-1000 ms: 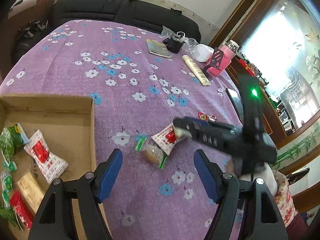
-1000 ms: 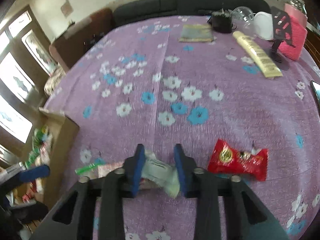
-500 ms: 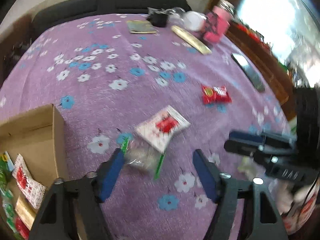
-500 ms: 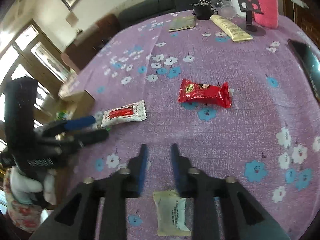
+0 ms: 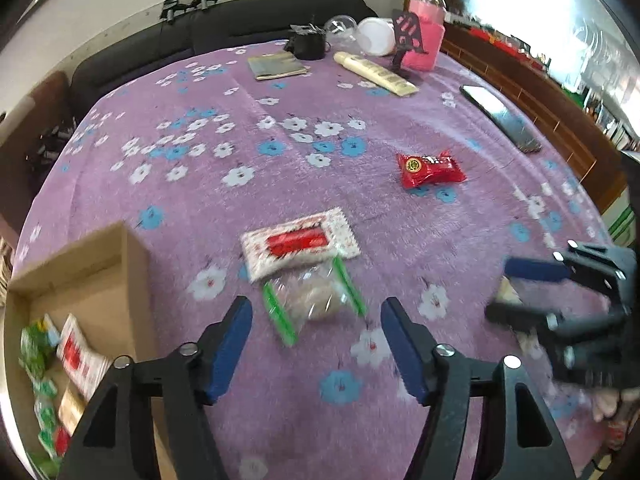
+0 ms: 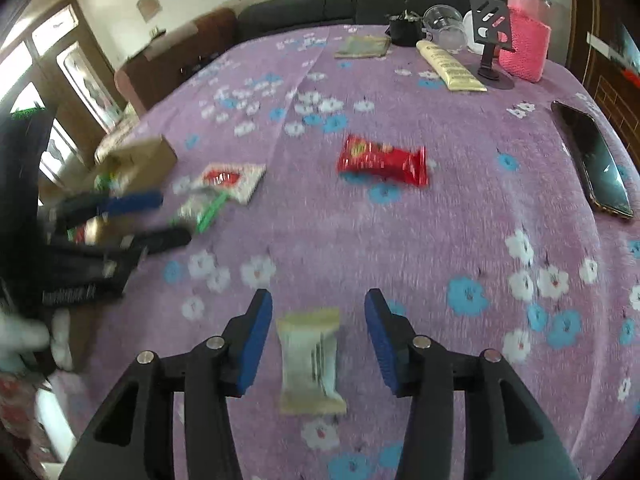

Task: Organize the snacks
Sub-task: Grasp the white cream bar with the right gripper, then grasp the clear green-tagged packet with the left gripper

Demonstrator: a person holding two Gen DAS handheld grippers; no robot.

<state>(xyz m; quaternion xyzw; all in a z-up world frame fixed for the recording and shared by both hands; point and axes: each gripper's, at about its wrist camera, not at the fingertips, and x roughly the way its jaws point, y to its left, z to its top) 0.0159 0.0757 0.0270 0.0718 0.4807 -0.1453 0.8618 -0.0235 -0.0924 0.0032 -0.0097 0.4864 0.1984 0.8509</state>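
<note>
My left gripper is open just short of a clear green-edged snack packet that lies against a white and red packet. A red snack packet lies further right. The cardboard box with several snacks stands at the left. My right gripper is open over a pale cream packet that lies on the purple flowered cloth between its fingers. The red packet also shows in the right wrist view, ahead of that gripper.
A black phone lies near the right edge of the table. At the far end stand a pink jar, a phone stand, a cream tube, a notebook and cups. A dark sofa is behind.
My right gripper has let go of the cream packet, drawn back and opened wide; the packet now lies on the cloth. My left gripper has swung towards the green-edged packet.
</note>
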